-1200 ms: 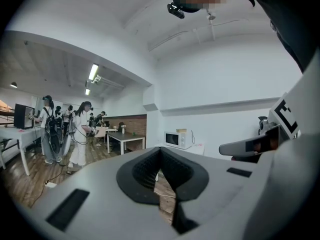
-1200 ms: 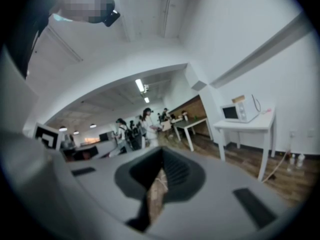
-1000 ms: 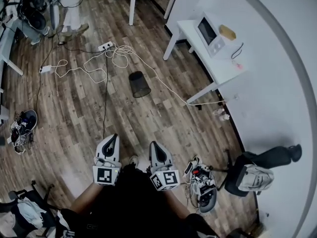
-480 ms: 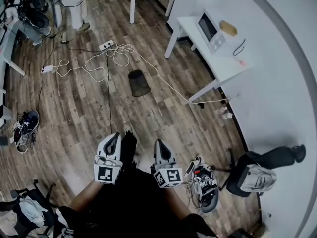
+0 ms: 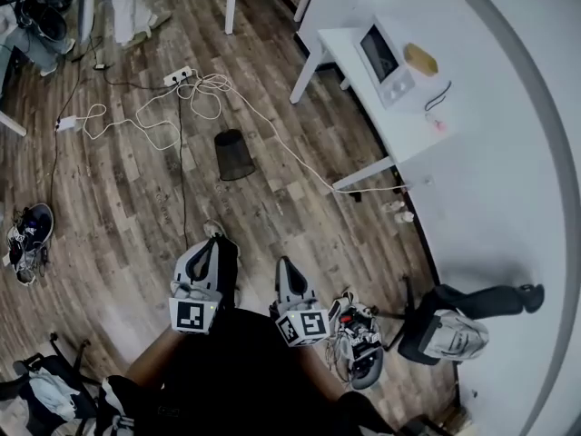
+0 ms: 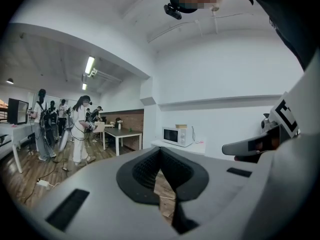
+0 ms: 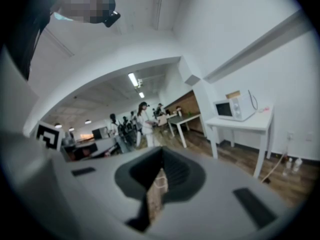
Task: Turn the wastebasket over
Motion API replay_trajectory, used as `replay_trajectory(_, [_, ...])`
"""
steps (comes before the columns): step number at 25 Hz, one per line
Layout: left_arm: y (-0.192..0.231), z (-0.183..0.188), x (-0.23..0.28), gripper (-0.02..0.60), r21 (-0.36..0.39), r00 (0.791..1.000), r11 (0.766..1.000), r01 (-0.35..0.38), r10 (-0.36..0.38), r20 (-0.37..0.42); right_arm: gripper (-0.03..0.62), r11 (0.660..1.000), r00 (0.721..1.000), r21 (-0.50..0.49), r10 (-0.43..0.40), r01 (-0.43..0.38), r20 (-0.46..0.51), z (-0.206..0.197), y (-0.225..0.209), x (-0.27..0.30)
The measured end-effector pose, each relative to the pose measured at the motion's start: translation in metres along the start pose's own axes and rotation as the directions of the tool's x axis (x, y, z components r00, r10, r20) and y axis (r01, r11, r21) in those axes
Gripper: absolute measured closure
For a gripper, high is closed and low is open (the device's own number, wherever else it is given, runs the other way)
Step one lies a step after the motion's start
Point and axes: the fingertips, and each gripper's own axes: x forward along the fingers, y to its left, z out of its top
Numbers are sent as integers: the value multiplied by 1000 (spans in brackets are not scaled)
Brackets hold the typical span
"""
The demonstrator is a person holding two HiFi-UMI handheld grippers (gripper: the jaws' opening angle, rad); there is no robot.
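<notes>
Head view is showing you holding left gripper point(image 5: 208, 244) and right gripper point(image 5: 282, 265) with jaws closed together, gripping nothing; wastebasket point(image 5: 234, 155) is sitting at twelve o'clock, well apart.

OPEN-PLAN OFFICE, PART TEST LAB: Wood-plank flooring point(image 5: 136, 216) runs beneath white desks, one of them point(image 5: 413, 130) carrying a microwave point(image 5: 381, 54) against a plain white wall. Loose white cables point(image 5: 154, 121) snake across the boards from a power strip point(image 5: 177, 77), close to a black mesh wastebasket point(image 5: 234, 155). Down the room, under ceiling strip lights point(image 6: 89, 65), several people point(image 6: 80, 129) stand about, some with dark gear on their heads, near a long table point(image 6: 120, 133), a brick-faced wall point(image 6: 127, 118) and a dark monitor point(image 6: 16, 110). A grey backpack point(image 5: 449, 332) and worn shoes point(image 5: 27, 234) lie at the edges.
</notes>
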Motion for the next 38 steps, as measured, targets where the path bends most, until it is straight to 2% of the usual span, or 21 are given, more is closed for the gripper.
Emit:
replay_trajectory(14, [125, 7, 140, 549, -65, 991, 989, -130, 127, -44, 562, 993, 990, -61, 96, -102, -104, 51, -12, 201])
replay_trajectory(20, [174, 3, 179, 549, -103, 978, 974, -200, 193, -73, 562, 983, 978, -93, 144, -159, -148, 63, -9, 271])
replay_trajectory(21, [181, 2, 184, 549, -94, 976, 973, -209, 203, -75, 562, 981, 976, -95, 153, -168, -154, 63, -8, 281])
replay_trajectory(24, [199, 7, 196, 549, 2, 975, 976, -216, 216, -44, 562, 975, 968, -101, 178, -197, -177, 60, -8, 307])
replay_trajectory(26, [206, -3, 194, 549, -66, 963, 963, -263, 257, -83, 562, 970, 960, -103, 197, -220, -198, 56, -9, 319])
replay_trajectory(28, [210, -10, 195, 549, -92, 951, 949, -300, 290, -109, 562, 962, 950, -104, 225, -252, -217, 54, -9, 332])
replay_trajectory(32, [217, -13, 204, 549, -79, 929, 928, -364, 356, -105, 562, 934, 918, -111, 304, -340, -255, 51, -13, 363])
replay_trajectory(35, [218, -16, 211, 549, 2, 913, 920, -392, 389, -124, 562, 903, 884, -113, 370, -414, -285, 47, -17, 386])
replay_trajectory(38, [223, -27, 218, 549, -62, 868, 870, -489, 478, -135, 562, 875, 849, -100, 423, -473, -316, 38, -23, 408])
